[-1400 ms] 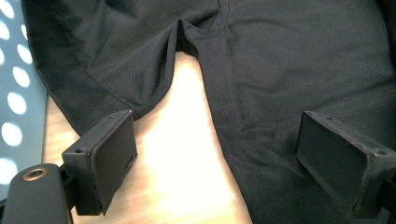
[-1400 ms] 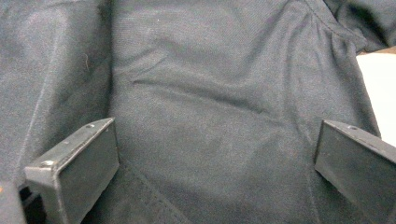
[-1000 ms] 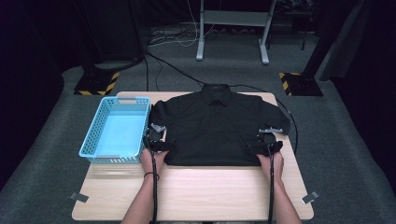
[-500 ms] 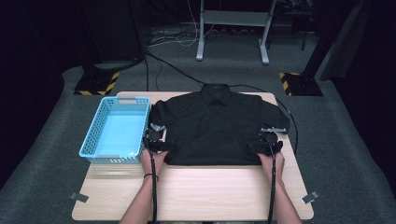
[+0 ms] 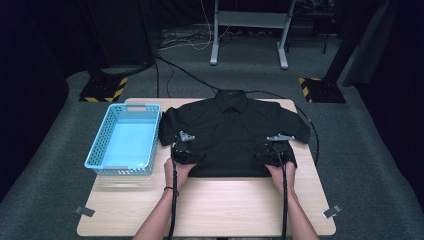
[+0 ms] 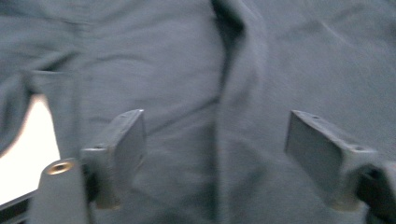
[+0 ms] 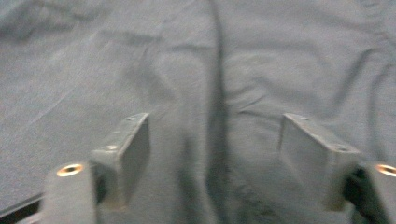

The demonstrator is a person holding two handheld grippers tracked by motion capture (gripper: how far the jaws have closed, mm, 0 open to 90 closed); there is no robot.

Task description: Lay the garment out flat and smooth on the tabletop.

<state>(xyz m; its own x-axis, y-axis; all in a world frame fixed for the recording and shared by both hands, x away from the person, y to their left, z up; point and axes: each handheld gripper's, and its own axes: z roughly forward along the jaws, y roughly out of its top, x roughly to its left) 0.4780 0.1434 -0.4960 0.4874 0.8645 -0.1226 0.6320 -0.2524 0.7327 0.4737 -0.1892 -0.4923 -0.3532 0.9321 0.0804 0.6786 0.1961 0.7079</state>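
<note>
Two grippers work the near hem of a black shirt (image 5: 230, 130) that lies flat, collar at 12 o'clock, on the table (image 5: 210, 205), with a blue basket (image 5: 125, 140) just beside it at 9 o'clock. The left gripper (image 5: 184, 150) sits over the hem's left corner and the right gripper (image 5: 276, 150) over its right corner, each held by a hand coming in from 6 o'clock. In the left gripper view the jaws stand apart with a raised fold of shirt (image 6: 233, 116) running between them; a bright patch of table (image 6: 32, 126) shows at 9 o'clock. In the right gripper view a similar ridge of shirt (image 7: 217, 116) runs up between spread jaws. Both pairs of jaws have just been closing, cloth between them, yet the pads (image 6: 128, 144) do not yet press on it. The step in hand appears to be taking hold of the hem at both corners, probably to begin a fold toward the collar. The next move calls for closing fully on the gathered cloth, pinching both layers evenly, then lifting both corners together so the hem stays straight.
</note>
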